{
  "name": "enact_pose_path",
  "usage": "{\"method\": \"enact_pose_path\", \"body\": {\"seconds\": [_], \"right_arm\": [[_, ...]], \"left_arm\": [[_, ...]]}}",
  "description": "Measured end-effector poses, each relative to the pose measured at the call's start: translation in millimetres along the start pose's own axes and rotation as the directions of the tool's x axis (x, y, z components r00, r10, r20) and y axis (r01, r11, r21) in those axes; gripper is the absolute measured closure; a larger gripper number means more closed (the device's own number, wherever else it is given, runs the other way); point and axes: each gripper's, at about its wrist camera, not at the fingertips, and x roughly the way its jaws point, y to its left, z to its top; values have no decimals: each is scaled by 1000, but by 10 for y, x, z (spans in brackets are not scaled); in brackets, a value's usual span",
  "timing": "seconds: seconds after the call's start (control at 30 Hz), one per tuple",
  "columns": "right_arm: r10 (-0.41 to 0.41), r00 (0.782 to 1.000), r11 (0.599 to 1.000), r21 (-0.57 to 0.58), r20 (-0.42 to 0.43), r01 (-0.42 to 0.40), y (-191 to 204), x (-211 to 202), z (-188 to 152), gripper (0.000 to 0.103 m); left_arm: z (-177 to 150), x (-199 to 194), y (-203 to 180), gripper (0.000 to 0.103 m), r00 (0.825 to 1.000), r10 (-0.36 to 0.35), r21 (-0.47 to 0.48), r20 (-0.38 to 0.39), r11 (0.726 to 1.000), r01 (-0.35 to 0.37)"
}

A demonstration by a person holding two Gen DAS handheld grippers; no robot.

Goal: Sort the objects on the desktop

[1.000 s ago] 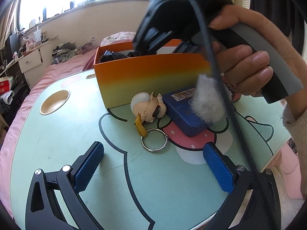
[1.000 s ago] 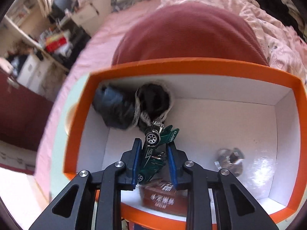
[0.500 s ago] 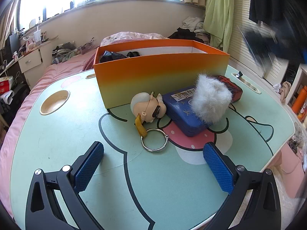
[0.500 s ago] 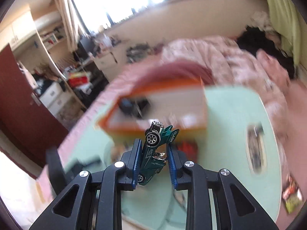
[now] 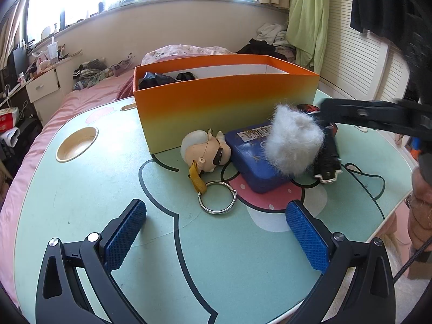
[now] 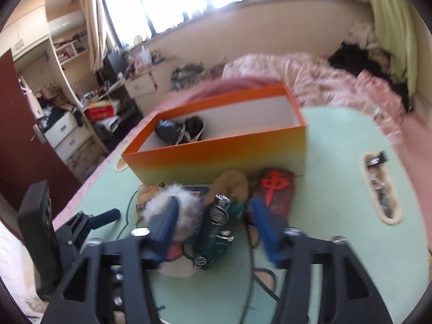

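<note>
The left gripper hovers low over the mint-green cartoon-printed worktop with its blue-padded fingers spread wide and nothing between them. Ahead of it stands an orange box with a white interior, open at the top; a dark bundle and a black pouch with a pale cord lie in its far left corner. Against the box's near wall lies a doll-head keychain with sunglasses, its yellow strap leading to a metal ring flat on the worktop. Just right of the head sits a blue tin, and a white fluffy pompom rests on the tin's right end. Beyond it in the right wrist view are a tan pompom and a dark red mahjong-tile case marked with a red character, close to the box's near right corner. The right gripper is over this cluster, its fingers opening, and a green toy car stands tilted nose-down between them, free of both pads as far as the blurred picture shows; whether it already touches the worktop cannot be told. A round cup recess is set into the worktop's left side, and a long slot with small items in it on the right.
</note>
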Motion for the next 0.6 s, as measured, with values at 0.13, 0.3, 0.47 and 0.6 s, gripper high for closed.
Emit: {"method": "enact_pose_path", "body": {"seconds": [0.13, 0.3, 0.47, 0.6], "right_arm": [[-117, 992, 992, -46, 50, 119, -53, -189, -249, 26], [-202, 978, 971, -122, 60, 208, -33, -44, -627, 0], [-221, 973, 957, -179, 62, 228, 63, 13, -631, 0], [-220, 974, 957, -179, 62, 227, 52, 10, -626, 0]], "left_arm": [[1, 0, 5, 0, 1000, 1, 0, 0, 1000, -1], [5, 5, 17, 0, 1000, 4, 6, 0, 1000, -4], [10, 25, 14, 0, 1000, 0, 4, -3, 1000, 0], [12, 37, -20, 0, 1000, 2, 4, -4, 1000, -2]]}}
